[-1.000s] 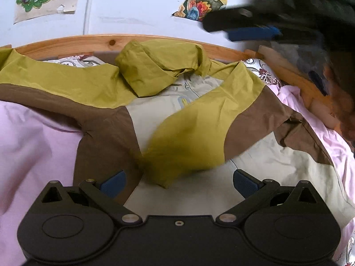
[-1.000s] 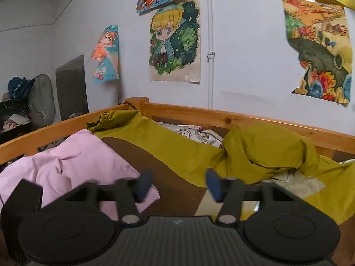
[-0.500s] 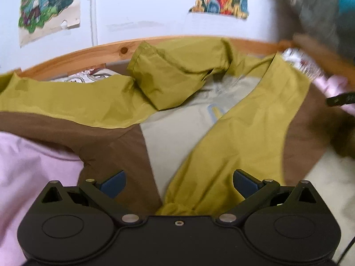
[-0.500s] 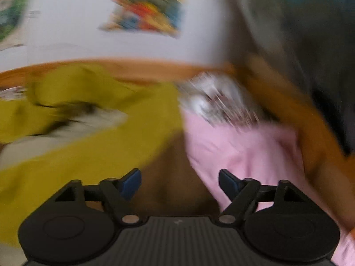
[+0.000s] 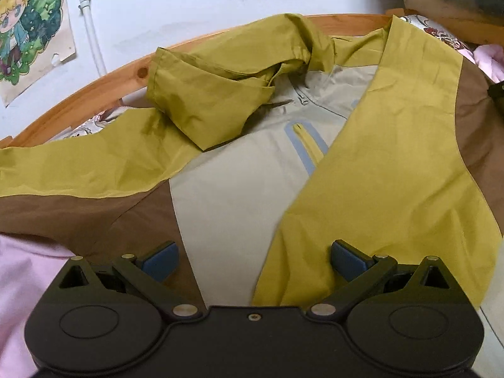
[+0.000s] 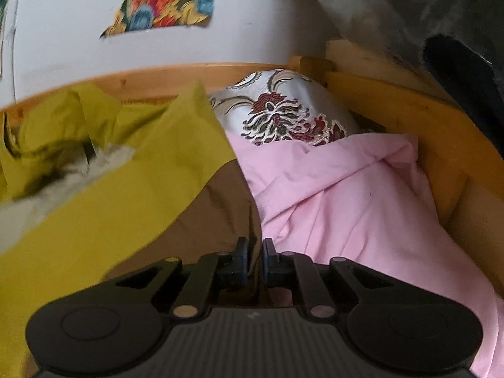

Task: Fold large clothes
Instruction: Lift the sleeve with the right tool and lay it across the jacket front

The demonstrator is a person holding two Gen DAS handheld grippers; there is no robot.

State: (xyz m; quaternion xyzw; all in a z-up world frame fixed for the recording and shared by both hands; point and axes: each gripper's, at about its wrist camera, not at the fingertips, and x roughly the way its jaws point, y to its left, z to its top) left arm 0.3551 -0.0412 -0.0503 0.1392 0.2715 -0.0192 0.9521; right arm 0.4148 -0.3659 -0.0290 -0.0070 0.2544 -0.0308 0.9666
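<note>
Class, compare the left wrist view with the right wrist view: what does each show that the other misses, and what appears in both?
Only the left wrist view: the jacket's grey-edged chest pocket, the cartoon-child poster, the open left tongs.
Only the right wrist view: the floral pillow's full pattern, the right tongs closing on the jacket's brown edge.
Both: the olive-and-brown jacket, pink sheet, wooden bed rail.

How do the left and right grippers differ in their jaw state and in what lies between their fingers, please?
The left gripper stands wide open over the jacket, pinching nothing; the right gripper is nearly shut, its jaws closing on the jacket's brown edge. The left is above the beige front panel; the right sits beside the pink sheet. Both have blue pads.
</note>
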